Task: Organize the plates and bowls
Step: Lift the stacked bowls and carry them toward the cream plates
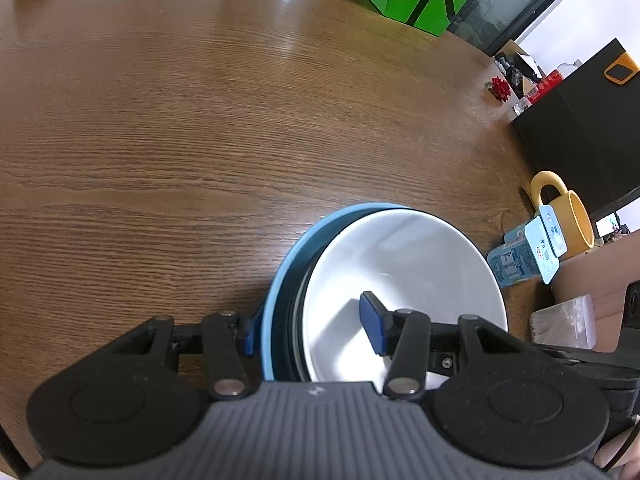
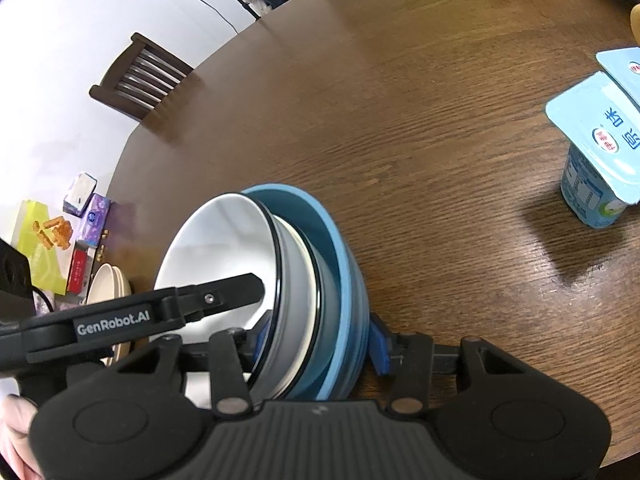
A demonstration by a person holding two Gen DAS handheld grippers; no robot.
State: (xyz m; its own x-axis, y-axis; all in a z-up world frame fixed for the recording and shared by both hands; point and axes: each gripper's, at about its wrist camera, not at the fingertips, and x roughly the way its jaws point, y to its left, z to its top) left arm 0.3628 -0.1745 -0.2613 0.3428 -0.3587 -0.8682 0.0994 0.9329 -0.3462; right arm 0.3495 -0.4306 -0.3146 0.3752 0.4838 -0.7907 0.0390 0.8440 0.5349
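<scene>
Beyond table edge, right wrist only: cream bowls [image 2: 108, 284], chair [image 2: 140, 76].

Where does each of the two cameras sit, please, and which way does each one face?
Left wrist: on the left gripper, facing across the table toward a mug; its fingers straddle the bowls' left rims.
Right wrist: on the right gripper, facing a chair; its fingers straddle the right rims, the left gripper and a hand alongside.
Shared: white bowl in blue bowl, yogurt cup, table.
</scene>
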